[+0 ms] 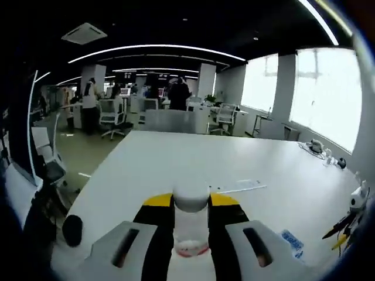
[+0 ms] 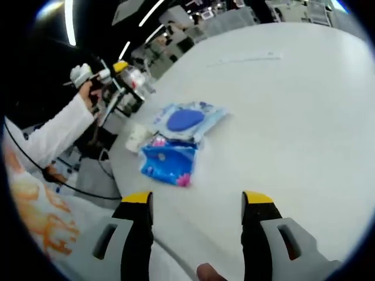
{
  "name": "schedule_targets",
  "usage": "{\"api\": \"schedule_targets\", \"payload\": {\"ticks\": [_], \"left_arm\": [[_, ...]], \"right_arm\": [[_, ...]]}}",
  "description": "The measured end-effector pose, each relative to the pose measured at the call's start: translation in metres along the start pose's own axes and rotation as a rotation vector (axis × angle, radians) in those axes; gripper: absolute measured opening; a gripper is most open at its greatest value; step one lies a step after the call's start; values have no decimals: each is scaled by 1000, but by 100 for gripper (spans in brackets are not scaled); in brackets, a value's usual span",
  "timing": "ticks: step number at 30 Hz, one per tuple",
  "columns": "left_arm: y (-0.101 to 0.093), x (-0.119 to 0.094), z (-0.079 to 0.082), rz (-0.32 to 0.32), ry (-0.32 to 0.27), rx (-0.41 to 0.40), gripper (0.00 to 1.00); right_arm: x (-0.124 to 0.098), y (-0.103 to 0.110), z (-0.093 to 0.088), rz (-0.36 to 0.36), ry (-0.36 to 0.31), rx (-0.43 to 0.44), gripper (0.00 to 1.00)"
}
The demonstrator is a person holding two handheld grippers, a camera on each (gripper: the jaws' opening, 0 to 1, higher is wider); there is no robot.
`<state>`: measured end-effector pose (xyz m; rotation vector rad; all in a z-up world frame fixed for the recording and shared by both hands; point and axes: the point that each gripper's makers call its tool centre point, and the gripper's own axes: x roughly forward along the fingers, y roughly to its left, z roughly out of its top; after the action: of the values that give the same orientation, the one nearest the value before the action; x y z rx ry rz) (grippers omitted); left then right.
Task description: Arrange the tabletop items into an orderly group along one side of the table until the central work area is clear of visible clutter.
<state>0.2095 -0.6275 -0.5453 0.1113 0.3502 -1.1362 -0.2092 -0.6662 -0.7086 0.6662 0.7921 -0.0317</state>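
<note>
Bottle (image 1: 190,225) between left gripper (image 1: 190,205) jaws; packets (image 2: 176,146) before parted right gripper (image 2: 198,202).

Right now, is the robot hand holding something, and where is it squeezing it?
The left gripper squeezes a clear bottle with a white cap around its body, just below the cap. The right gripper is open and holds nothing.

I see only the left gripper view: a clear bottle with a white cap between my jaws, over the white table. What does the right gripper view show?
Observer: The right gripper is open over the white table, holding nothing.
Operator: Are there items near it?
Observer: Yes, a wet-wipes pack with a blue lid lies ahead of it.
Operator: Anything else beside it?
Observer: A blue pouch with pink print lies against the wipes pack, nearer the gripper.
</note>
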Motion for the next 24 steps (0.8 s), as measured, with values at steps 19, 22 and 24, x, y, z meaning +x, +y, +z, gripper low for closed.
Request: {"api": "schedule_targets", "payload": {"ticks": [19,22,24], "left_arm": [[-2,69,-8,-124,65,131,19],[-4,75,-17,-142,84,146,19],[-6,79,-22,-155,92,143,19]], "right_arm": [[3,-5,-3,-22,26,-10,60],[7,-1,-5,-14,42,-10,60],[9,1,-5,-7,56,-19,60]]}}
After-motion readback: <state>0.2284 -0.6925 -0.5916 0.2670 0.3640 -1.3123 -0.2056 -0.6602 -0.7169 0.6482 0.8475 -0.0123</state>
